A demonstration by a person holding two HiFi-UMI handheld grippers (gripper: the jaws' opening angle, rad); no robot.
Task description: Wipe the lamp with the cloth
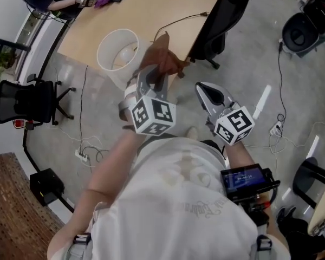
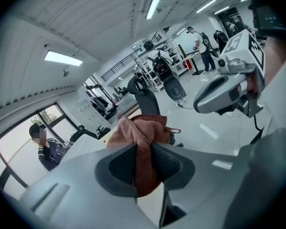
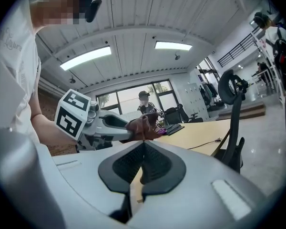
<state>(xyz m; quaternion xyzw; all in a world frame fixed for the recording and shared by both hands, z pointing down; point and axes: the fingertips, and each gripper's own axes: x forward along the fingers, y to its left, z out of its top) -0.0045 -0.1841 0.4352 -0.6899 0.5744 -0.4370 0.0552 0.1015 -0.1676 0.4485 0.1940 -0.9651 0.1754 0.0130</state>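
Observation:
A white cylindrical lamp shade (image 1: 117,50) stands at the near edge of the wooden table (image 1: 151,7), its open top facing me. My left gripper (image 1: 153,75) is shut on a rust-brown cloth (image 1: 163,59) just right of the shade, above the table corner. In the left gripper view the cloth (image 2: 142,128) is bunched between the pads and bulges out past them. My right gripper (image 1: 201,88) hangs to the right over the floor, shut with nothing in it; in the right gripper view its pads (image 3: 155,163) meet, and the left gripper (image 3: 102,125) with the cloth (image 3: 144,124) shows beyond.
A black office chair (image 1: 227,15) stands at the table's right side, another (image 1: 27,102) at the far left. A cable (image 1: 179,21) runs across the tabletop; more cables and a power strip (image 1: 81,155) lie on the floor. A person (image 3: 144,104) sits at the far end.

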